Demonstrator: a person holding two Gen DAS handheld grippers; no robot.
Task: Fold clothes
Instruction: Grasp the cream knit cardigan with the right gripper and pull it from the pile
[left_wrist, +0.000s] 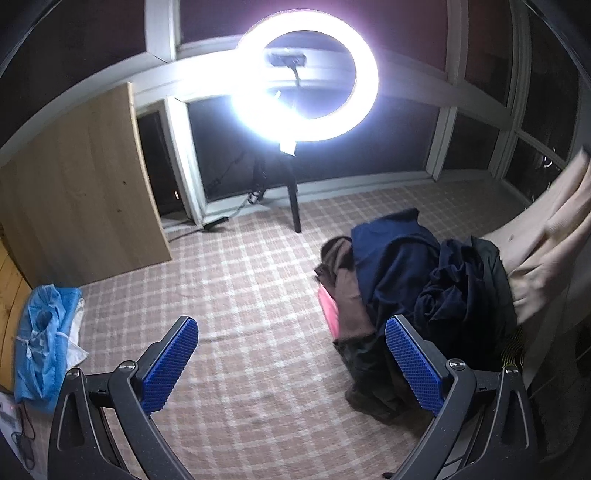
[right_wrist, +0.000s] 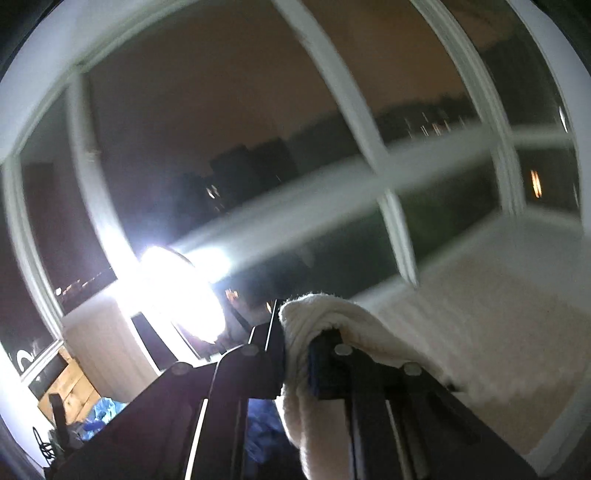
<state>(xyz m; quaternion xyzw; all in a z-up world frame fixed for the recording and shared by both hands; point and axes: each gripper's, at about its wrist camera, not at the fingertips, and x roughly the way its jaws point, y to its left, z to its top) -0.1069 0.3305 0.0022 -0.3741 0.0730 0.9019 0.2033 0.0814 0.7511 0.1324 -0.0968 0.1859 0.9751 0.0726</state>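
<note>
A checked pink-and-cream carpet (left_wrist: 243, 295) covers the floor and fills most of the left wrist view. Behind it runs a wall of white-framed windows (right_wrist: 354, 110), dark outside, with distant city lights visible from the right wrist view. A lit ring light (left_wrist: 306, 77) on a black stand glares in front of the glass. A pale wooden board (left_wrist: 74, 192) leans upright at the left. To the right on the carpet sits a pile of clothes (left_wrist: 413, 280): dark navy and black garments heaped over a brown one, with a strip of something pink at the pile's left edge. A cream knitted garment (right_wrist: 461, 332) is lifted in the air; in the left wrist view it hangs at the far right edge, just beside the pile. A crumpled blue plastic bag (left_wrist: 44, 343) lies at the far left. The right gripper (right_wrist: 295, 350) has its fingers pressed together, pinching a fold of the cream garment, which drapes down over its right finger. The left gripper (left_wrist: 291, 365) hangs above the carpet with its blue-padded fingers (left_wrist: 170, 365) spread wide, holding nothing.
</note>
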